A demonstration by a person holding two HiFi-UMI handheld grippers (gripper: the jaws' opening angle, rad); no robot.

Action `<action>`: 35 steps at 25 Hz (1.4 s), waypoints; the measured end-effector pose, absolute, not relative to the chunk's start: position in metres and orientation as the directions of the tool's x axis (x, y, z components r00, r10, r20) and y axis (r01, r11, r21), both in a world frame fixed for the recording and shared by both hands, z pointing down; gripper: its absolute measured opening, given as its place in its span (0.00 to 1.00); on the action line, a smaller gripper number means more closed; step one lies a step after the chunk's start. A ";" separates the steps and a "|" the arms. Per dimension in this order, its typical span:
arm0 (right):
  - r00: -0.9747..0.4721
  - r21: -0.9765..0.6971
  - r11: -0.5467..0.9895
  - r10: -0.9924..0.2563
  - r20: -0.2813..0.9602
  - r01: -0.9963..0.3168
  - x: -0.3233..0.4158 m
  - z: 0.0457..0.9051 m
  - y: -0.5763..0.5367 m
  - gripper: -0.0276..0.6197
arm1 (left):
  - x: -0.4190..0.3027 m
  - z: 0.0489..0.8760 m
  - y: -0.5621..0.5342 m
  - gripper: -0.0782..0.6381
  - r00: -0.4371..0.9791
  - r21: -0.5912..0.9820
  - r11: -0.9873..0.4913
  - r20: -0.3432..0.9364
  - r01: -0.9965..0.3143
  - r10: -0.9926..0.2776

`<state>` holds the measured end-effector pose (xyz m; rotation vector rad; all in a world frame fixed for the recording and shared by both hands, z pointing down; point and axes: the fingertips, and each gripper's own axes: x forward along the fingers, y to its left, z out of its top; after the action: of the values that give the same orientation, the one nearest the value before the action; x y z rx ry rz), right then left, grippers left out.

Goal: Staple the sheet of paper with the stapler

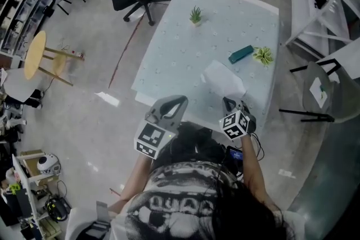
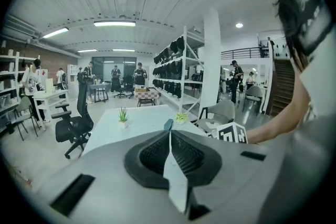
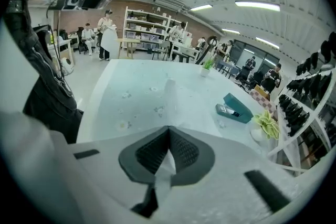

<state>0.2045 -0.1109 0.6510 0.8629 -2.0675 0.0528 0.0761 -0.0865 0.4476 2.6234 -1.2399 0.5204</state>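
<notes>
Teal: logged stapler (image 1: 241,54) of that colour flat on table (image 1: 169,59), at 2 o'clock from paper (image 1: 222,77) and well apart from it. Found paper at table's near right, at 12 o'clock from right gripper (image 1: 229,101), bowed rather than lying flat. Read right gripper as clamped on paper's near edge: jaws pressed together, with sheet running edge-on away from their tips in right gripper view. Placed left gripper (image 1: 179,102) at 9 o'clock from right gripper, at table's near edge, apart from paper. Read its jaws as closed, pads meeting, nothing held between them. Noted plant (image 1: 196,15) at table's far side, at 11 o'clock from paper. Noted second plant (image 1: 262,55) just beside stapler, at its 3 o'clock. Saw both marker cubes facing up in head view.
</notes>
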 end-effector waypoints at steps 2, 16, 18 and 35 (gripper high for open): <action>-0.362 0.296 0.747 -0.578 0.732 -0.595 0.202 0.651 -0.121 0.05 | 0.069 0.446 -0.090 0.12 0.579 0.019 -0.624 0.393 -0.781 -0.714; -0.289 0.429 0.702 -0.658 0.695 -0.568 0.162 0.634 -0.166 0.05 | 0.023 0.449 -0.131 0.12 0.590 0.010 -0.646 0.419 -0.763 -0.691; -0.289 0.439 0.696 -0.669 0.685 -0.569 0.156 0.627 -0.169 0.05 | 0.020 0.449 -0.136 0.12 0.596 0.015 -0.650 0.417 -0.759 -0.686; -0.163 0.589 0.598 -0.763 0.625 -0.543 0.159 0.588 -0.188 0.05 | 0.002 0.456 -0.149 0.12 0.630 0.060 -0.663 0.386 -0.746 -0.674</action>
<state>0.1594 -0.1881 0.5878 1.0571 -1.8388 -0.2796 0.0015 -0.1486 0.4561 2.6380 -1.1662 0.4938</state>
